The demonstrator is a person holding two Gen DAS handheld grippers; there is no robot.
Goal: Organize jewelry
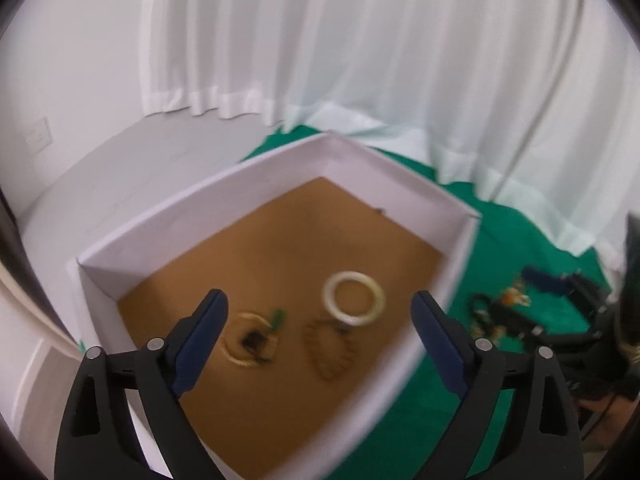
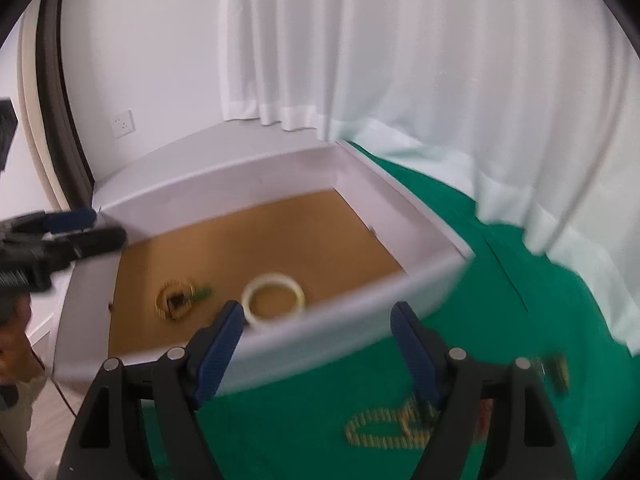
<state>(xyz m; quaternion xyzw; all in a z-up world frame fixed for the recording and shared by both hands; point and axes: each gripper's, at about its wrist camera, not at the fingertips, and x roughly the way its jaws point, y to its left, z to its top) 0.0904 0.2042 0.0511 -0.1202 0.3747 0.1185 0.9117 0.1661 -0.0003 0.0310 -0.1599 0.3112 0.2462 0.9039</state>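
Left gripper (image 1: 319, 312) hangs over the white box (image 1: 200, 200), fingers (image 1: 202, 334) spread wide and holding nothing, touching nothing. Below it, on the brown floor of the box, lie a white ring (image 1: 354, 298), a pale beaded bracelet (image 1: 248, 340) with a green bit, and a brownish chain (image 1: 330, 350), blurred, so its make is hard to tell. Right gripper (image 2: 318, 334) hovers at the near wall of the box, fingers (image 2: 220, 346) also wide apart and empty. A gold bead chain (image 2: 384, 432) lies on the green cloth (image 2: 300, 420) of the worktop, just under its right finger. More jewelry (image 1: 504, 308) sits outside the box on the cloth.
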